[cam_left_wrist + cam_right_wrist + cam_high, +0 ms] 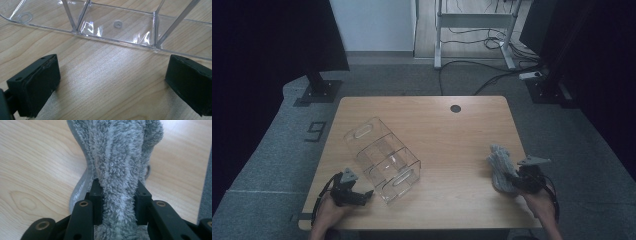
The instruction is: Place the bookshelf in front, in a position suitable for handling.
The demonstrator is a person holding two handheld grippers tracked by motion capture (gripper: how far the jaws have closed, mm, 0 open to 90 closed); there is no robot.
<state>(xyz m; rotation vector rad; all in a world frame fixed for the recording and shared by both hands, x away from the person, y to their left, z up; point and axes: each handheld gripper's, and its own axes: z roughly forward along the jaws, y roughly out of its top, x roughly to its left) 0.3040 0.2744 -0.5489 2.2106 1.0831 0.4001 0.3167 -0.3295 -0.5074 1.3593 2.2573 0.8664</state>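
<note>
Pale wood-grain table [447, 135] stands on grey carpet in a dim room, with dark screens on stands and loose cables behind it. Nearest the person, the left gripper [362, 196] rests on the wood just beside the near end of the clear plastic organiser box with inner dividers [382, 159], its jaws wide apart with nothing between them; in the left gripper view the box's long wall [117, 37] lies just ahead of both pads. Well apart from the box, toward the table's right edge, the right gripper [512, 181] has its jaws clamped on a fluffy grey microfibre cloth [120, 157], the pile bunched between the pads and the rest draped forward onto the wood. The step in hand looks like carrying the cloth over to the box. To do it well, keep the clamp firm, lift until the hanging end clears the wood, and hold the box steady with the free jaws so it cannot slide while the cloth goes into a compartment.
</note>
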